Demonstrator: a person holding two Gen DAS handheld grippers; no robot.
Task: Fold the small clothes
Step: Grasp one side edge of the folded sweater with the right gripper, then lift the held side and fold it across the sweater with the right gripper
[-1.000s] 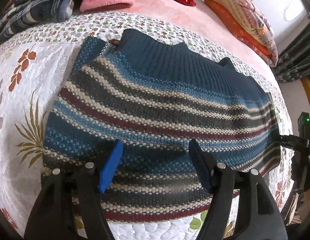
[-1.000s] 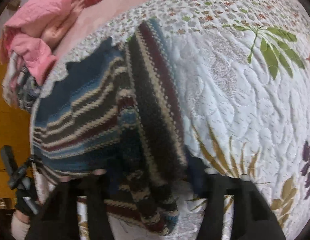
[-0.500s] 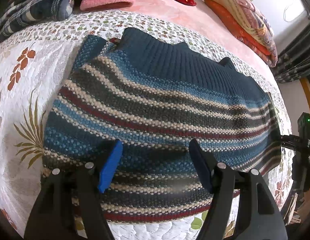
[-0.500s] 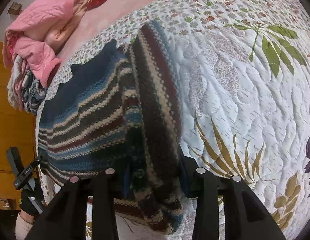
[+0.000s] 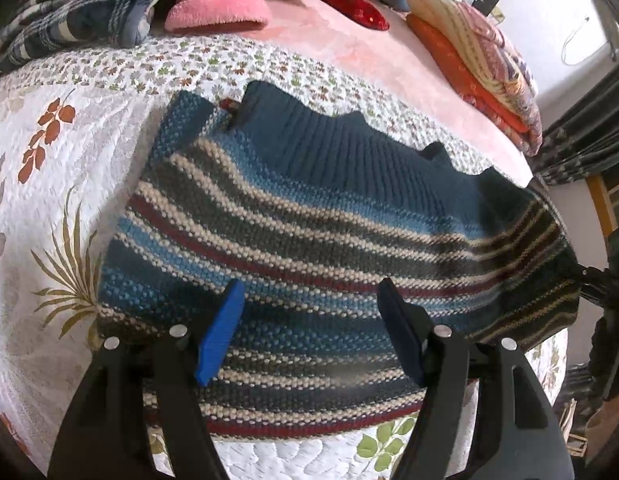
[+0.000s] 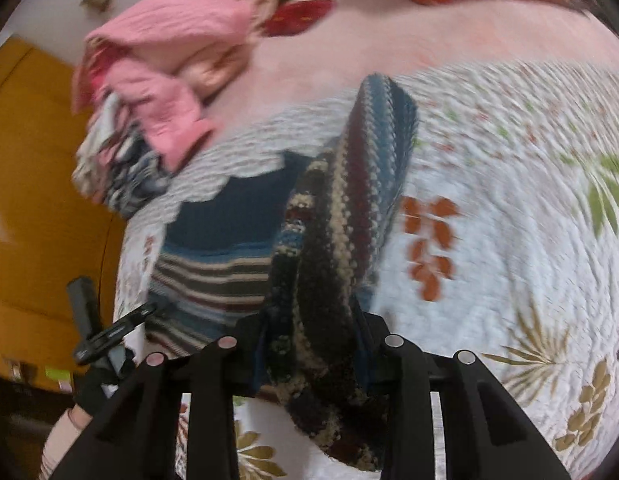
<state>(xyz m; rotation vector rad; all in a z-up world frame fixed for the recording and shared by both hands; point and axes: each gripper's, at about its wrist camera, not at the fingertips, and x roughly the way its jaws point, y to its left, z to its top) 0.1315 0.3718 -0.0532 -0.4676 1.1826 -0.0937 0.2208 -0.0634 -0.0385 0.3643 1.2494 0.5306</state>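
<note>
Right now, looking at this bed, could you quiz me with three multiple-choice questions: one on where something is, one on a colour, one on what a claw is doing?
1. Where does the sweater lie?
A. on the quilt
B. on the floor
C. on a chair

2. What colour is the sweater's ribbed band?
A. yellow
B. dark blue
C. white

3. What is the right claw doing?
A. hanging open, empty
B. gripping a pillow
C. shut on the sweater's end

Answers:
1 A, floral quilt shows all around it.
2 B, the band along its far edge is plain dark blue.
3 C, bunched striped knit sits between its fingers, lifted; the left claw is open above the sweater.
</note>
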